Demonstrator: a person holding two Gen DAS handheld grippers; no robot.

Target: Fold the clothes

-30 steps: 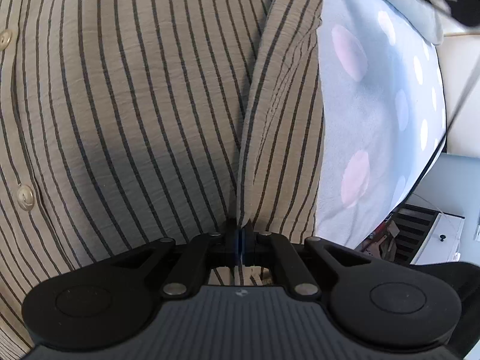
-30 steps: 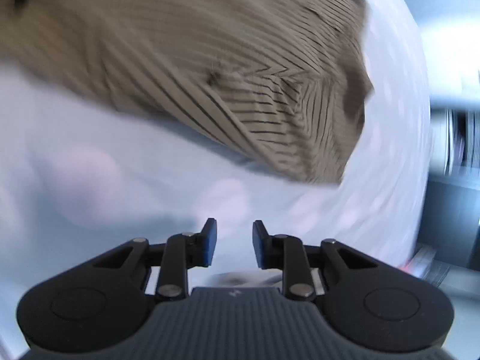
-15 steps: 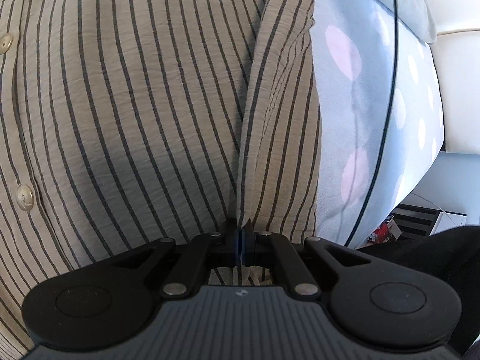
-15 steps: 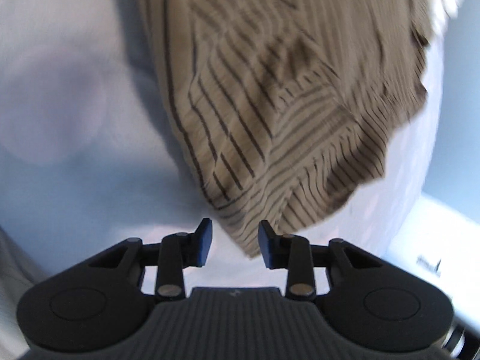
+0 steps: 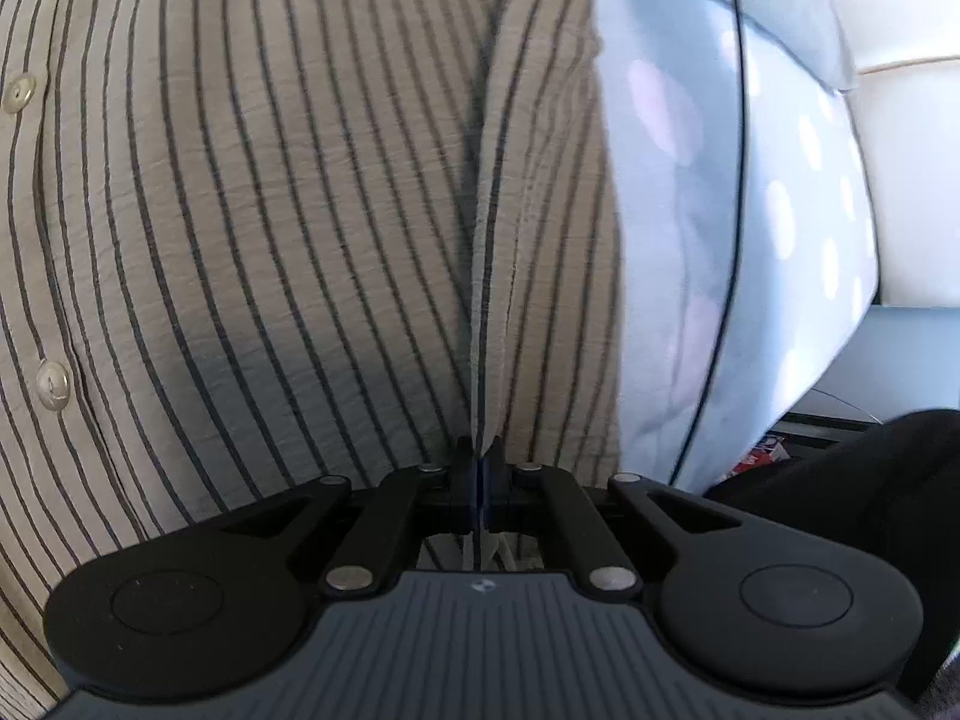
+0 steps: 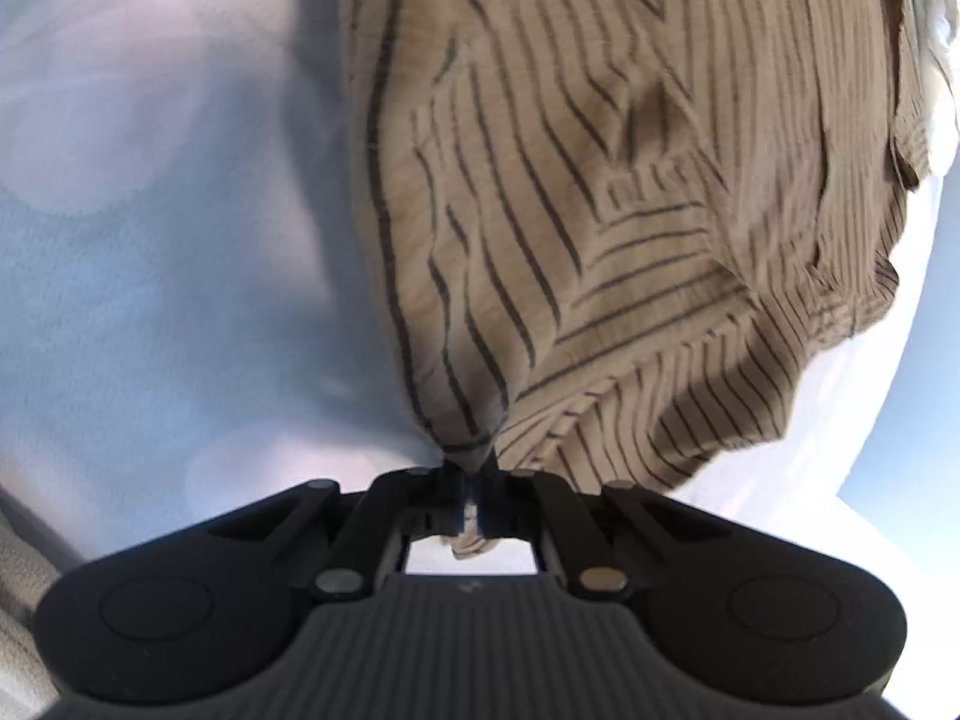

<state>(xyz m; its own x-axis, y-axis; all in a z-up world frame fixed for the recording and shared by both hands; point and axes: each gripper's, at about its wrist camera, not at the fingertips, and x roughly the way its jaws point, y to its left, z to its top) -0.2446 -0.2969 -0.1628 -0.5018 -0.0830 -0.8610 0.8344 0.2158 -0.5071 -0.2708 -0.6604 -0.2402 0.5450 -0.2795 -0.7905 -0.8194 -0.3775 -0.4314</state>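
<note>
Left wrist view: left gripper [image 5: 479,480] pinched tight on thin fold of one striped shirt [image 5: 240,240], which fills left and centre of frame. Two buttons [image 5: 53,385] at left edge. Risk: thin bite, hem could slide out if tugged.

Right wrist view: right gripper [image 6: 474,492] clamped on bunched shirt corner, lower centre, over one dotted blue sheet [image 6: 150,270]. Risk: bunched grab probably folds crooked.

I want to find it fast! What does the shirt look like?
Start at the pale blue sheet with its light dots. On it lies the shirt, pinched by both grippers. Only the shirt is beige with thin dark stripes and round buttons.
</note>
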